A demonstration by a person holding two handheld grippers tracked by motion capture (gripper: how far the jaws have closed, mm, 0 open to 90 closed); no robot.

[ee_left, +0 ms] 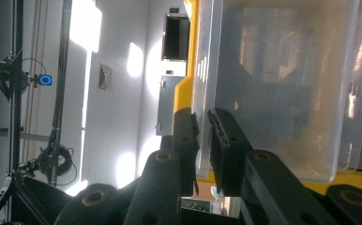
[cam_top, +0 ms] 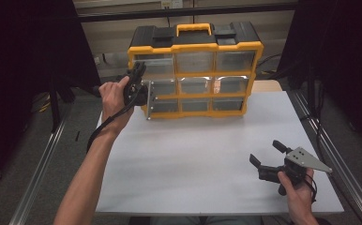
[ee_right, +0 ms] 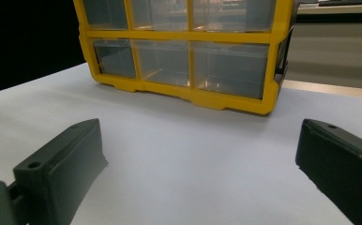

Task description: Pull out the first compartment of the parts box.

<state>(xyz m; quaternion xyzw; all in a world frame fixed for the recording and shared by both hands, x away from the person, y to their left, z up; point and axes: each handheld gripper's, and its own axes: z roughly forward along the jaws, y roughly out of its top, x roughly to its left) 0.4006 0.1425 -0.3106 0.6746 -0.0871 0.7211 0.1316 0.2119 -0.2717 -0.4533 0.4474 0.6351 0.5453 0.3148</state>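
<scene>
Pinching a clear drawer (cam_top: 159, 86) at upper left, the left gripper (cam_top: 139, 89) is clamped; the right gripper (cam_top: 268, 154) is held apart, lower right.

Yellow-black organizer (cam_top: 195, 70), clear drawers (ee_right: 229, 68); white table (cam_top: 207, 154).
</scene>
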